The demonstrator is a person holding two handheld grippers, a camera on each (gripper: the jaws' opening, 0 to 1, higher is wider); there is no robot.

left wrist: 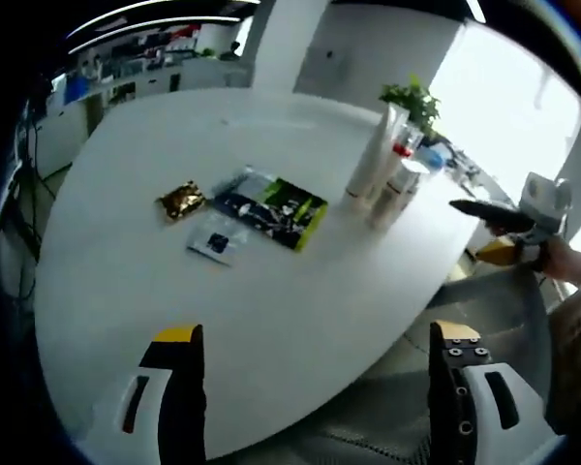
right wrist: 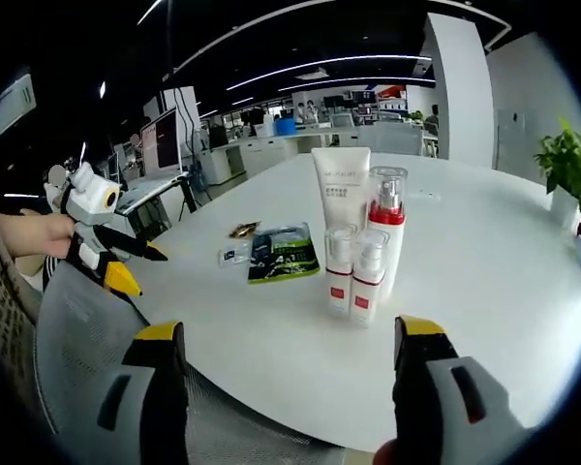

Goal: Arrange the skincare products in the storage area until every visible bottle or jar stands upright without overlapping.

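— Four skincare containers are up on the round white table (right wrist: 484,281) right now, all upright: a tall white tube (right wrist: 341,190) at the back, a clear-capped pump bottle with a red collar (right wrist: 387,225) just beside it, and two small spray bottles with red labels, one on the left (right wrist: 339,271) and one on the right (right wrist: 368,276), standing in front, touching or nearly so.

— And from the left gripper view?

— Same cluster (left wrist: 387,174), far side of the table near the edge, with a potted plant (left wrist: 413,100) behind it. Too small there to separate every bottle.

— What's lying flat?

— A green-and-black sachet (right wrist: 284,254), a small clear packet (right wrist: 234,255) next to it, and a gold foil packet (right wrist: 243,230) just beyond. All well apart from the bottles.

— The tongs?

— Left gripper (left wrist: 315,349) hovers off the near table edge, jaws spread wide, nothing between them. Right gripper (right wrist: 286,339) likewise released, yellow-tipped jaws far apart, aimed at the bottles but short of them, over a grey mesh chair back (right wrist: 68,339).

— Can you see each one from the other side?

— Yes. In the right gripper view, the left gripper sits at the left in a person's hand (right wrist: 34,234), with its jaws parted. The right gripper appears at the right of the left gripper view, also held by a hand (left wrist: 562,260).
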